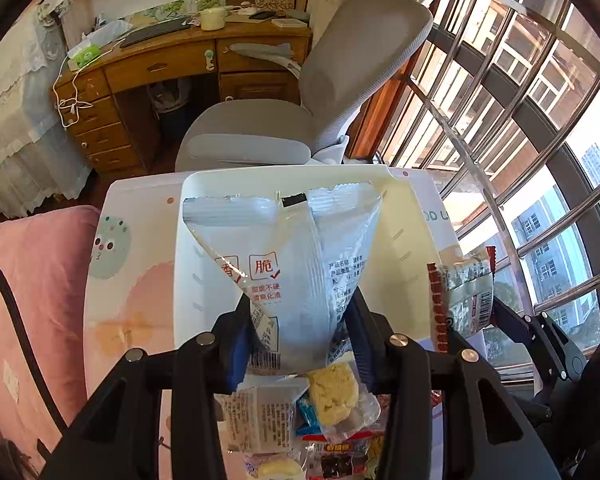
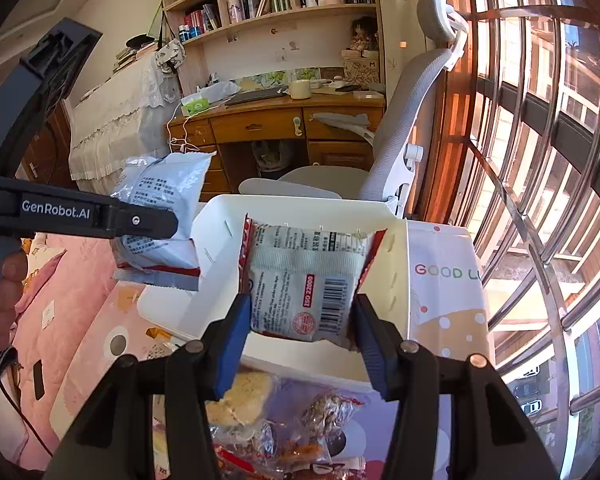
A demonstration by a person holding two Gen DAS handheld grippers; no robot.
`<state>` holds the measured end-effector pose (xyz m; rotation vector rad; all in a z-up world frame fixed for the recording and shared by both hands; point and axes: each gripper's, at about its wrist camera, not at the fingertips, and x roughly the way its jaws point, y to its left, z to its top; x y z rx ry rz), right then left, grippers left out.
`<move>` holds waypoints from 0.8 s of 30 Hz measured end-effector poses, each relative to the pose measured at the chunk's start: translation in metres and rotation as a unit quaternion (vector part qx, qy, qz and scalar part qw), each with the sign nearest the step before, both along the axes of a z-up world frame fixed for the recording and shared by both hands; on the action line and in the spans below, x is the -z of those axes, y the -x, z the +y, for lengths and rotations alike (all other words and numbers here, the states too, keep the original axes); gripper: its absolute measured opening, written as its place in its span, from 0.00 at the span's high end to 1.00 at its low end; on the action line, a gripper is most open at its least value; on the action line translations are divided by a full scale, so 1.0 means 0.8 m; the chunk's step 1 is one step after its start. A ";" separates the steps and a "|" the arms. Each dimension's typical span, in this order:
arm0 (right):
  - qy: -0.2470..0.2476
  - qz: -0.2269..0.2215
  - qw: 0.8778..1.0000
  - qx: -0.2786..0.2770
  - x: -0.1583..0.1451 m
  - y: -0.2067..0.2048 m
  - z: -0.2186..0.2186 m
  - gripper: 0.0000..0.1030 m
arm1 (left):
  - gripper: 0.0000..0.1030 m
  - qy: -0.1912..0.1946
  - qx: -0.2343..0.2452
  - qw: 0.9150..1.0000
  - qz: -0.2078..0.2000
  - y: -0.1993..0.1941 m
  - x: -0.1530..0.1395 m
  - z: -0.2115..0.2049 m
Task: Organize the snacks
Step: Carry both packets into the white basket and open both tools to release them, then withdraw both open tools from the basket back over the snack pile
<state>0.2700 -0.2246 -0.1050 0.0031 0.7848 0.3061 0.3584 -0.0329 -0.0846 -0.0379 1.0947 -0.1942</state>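
Observation:
My left gripper is shut on a silver-white snack bag with red print, held up in front of the white storage bin. My right gripper is shut on a silver snack packet with red edges and a barcode, held just in front of the white bin. The left gripper and its bag show at the left of the right wrist view. The right gripper's packet shows at the right of the left wrist view. Loose snacks lie below both grippers.
The bin stands on a small patterned table beside a pink bed cover. A grey office chair and a wooden desk stand behind. Barred windows run along the right.

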 end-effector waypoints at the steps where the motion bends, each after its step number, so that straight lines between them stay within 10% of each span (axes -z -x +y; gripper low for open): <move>1: -0.004 -0.001 1.000 0.000 0.003 -0.002 -0.002 0.48 | 0.58 0.000 0.000 1.000 0.001 -0.003 0.003 -0.002; 4: -0.013 0.011 1.000 0.009 0.014 -0.008 -0.004 0.47 | 0.34 -0.001 0.000 1.000 0.012 -0.009 0.015 -0.010; 24: -0.012 0.045 0.997 0.067 0.010 0.021 -0.025 0.45 | 0.21 0.019 -0.003 0.999 0.026 0.064 0.012 0.015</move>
